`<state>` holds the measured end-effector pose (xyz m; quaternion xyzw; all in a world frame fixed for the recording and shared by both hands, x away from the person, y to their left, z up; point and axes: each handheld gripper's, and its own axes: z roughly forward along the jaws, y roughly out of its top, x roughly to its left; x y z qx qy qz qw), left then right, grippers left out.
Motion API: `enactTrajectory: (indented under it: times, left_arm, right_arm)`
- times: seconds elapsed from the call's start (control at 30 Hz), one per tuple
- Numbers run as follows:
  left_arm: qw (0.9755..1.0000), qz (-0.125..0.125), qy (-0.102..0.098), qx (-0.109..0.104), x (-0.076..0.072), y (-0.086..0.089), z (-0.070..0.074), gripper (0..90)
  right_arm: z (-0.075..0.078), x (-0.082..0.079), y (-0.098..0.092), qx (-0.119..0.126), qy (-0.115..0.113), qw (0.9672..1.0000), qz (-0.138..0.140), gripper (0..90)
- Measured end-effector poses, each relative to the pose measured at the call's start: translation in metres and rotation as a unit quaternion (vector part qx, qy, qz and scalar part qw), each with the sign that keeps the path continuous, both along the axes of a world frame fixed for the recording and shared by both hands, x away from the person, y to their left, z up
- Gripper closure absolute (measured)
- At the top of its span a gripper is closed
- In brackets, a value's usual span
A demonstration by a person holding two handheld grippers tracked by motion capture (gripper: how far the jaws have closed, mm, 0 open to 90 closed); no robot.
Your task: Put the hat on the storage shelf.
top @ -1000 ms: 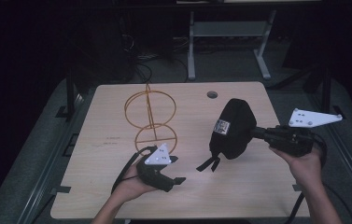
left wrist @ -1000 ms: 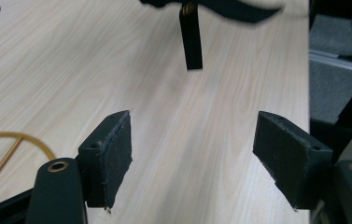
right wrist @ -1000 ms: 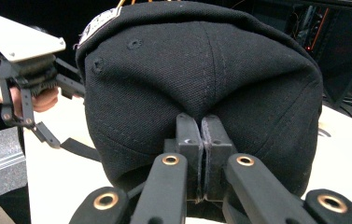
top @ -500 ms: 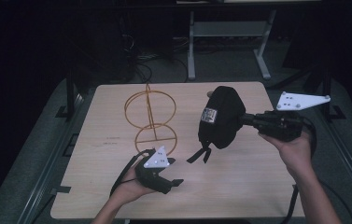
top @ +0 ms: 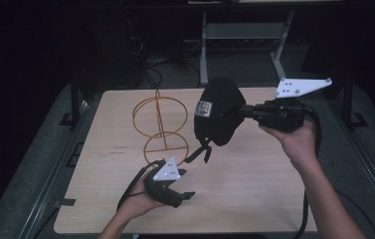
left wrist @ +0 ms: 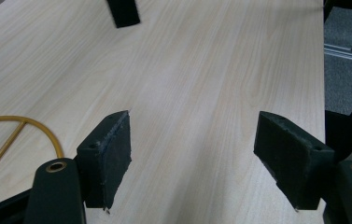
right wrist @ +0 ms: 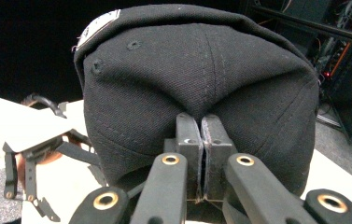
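— What has changed over the last second?

— The right gripper [top: 247, 112] has carried the cap [top: 220, 117] up and to the left. A second ago the cap hung lower, over the right half of the bench [top: 254, 199]; now it sits higher, just beside the wire stand [top: 160, 124] and level with its upper ring.

— Is the hold sound?

— In the right gripper view the jaws are pressed together on a fold of the cap's cloth [right wrist: 197, 74], right at the crown seam. The cap hangs clear of the bench, its strap [top: 202, 149] dangling below.

— And the left gripper [top: 177, 191]?

— It has not moved. It rests low near the front edge, in front of the stand's base ring, with its jaws spread wide and nothing between them; its own view shows bare wood and a bit of the orange ring [left wrist: 19, 133].

— So what does that mean for the work?

— I judge the cap is being brought to the stand to be set on top. It is close but not over it yet, so the placing is yet to come.
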<state>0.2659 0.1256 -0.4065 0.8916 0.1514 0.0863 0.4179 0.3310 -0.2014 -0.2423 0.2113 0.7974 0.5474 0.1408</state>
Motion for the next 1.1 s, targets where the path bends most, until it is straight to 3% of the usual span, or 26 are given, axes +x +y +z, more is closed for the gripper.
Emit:
enactTrajectory:
  times: [0.27,0.37,0.6,1.1]
  left_arm:
    - [1.0000,-0.002,-0.001,0.004,-0.001,0.000,-0.001,27.1]
    - [0.9999,0.004,0.009,0.004,-0.003,-0.001,-0.002,27.1]
    - [0.9998,-0.015,-0.008,0.012,-0.002,-0.002,-0.003,27.1]
    - [0.9999,-0.009,-0.002,0.006,-0.002,-0.005,-0.005,27.1]
  right_arm:
    - [0.014,0.012,0.023,-0.004,-0.007,0.9999,0.015,88.1]
    - [0.017,0.016,0.032,-0.004,-0.007,0.9998,0.021,88.1]
    - [0.027,0.027,0.052,-0.006,-0.007,0.9994,0.034,88.1]
    - [0.046,0.051,0.098,-0.022,-0.014,0.9978,0.060,88.2]
